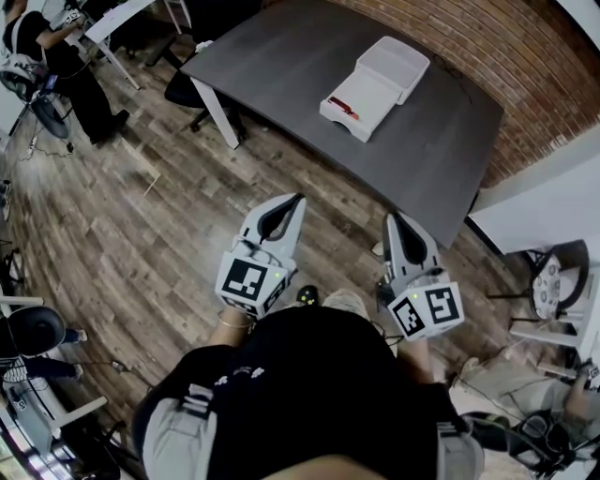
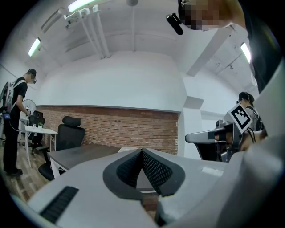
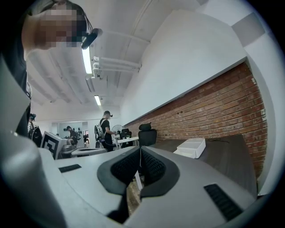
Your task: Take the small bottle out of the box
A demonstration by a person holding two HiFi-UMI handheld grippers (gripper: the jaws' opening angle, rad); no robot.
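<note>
At 10 o'clock in the head view, a person [image 1: 42,42] in dark clothes is standing beside a white desk [image 1: 112,21]. A black office chair [image 1: 186,89] is sitting at 11 o'clock, just beside the left end of the dark grey table [image 1: 281,66].

Low in the middle, above the wood floor [image 1: 141,206], the left gripper [image 1: 296,204] is pointing toward 1 o'clock. Its own view is showing the ribbed pads [image 2: 153,171] pressed together at the tips with nothing between them.

The white box [image 1: 394,61] is lying open on the table at 1 o'clock from that gripper, well apart from both grippers. A small red and dark item [image 1: 342,105] is lying in its nearer, flatter half. It is too small to tell whether it is the small bottle.

The right gripper [image 1: 392,218] is pointing toward 12 o'clock, with the box almost straight ahead of it. Its jaws are also standing closed and empty.

A brick wall [image 1: 469,42] is running behind the table from 12 to 2 o'clock.
</note>
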